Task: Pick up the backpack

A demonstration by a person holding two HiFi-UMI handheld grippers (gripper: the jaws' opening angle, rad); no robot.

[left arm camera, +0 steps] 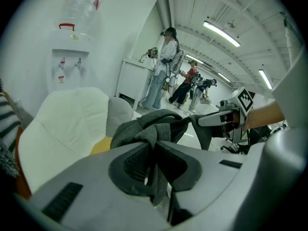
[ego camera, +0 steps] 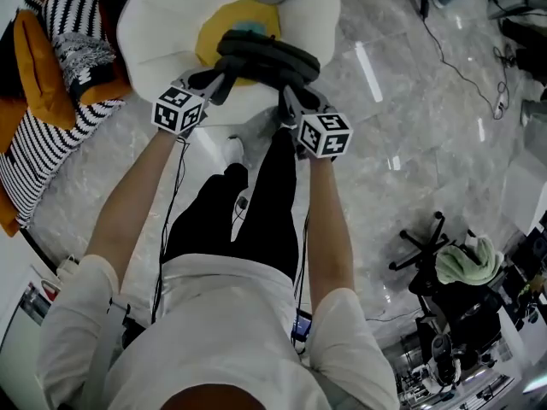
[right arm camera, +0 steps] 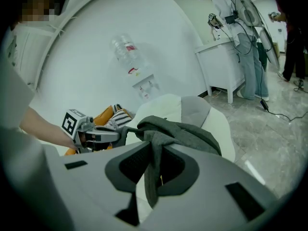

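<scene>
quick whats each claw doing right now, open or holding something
Left claw: shut on a strip of the dark grey fabric backpack.
Right claw: shut on another strip of the same backpack.

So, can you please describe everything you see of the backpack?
The backpack is dark grey and looks like soft woven cloth, slack and crumpled, with strap-like folds. It hangs stretched between the two grippers. The left gripper pinches one fold of it, and the right gripper pinches another, with cloth hanging down between each pair of jaws. It is above the white seat with the yellow middle. Whether it touches the seat cannot be told.
</scene>
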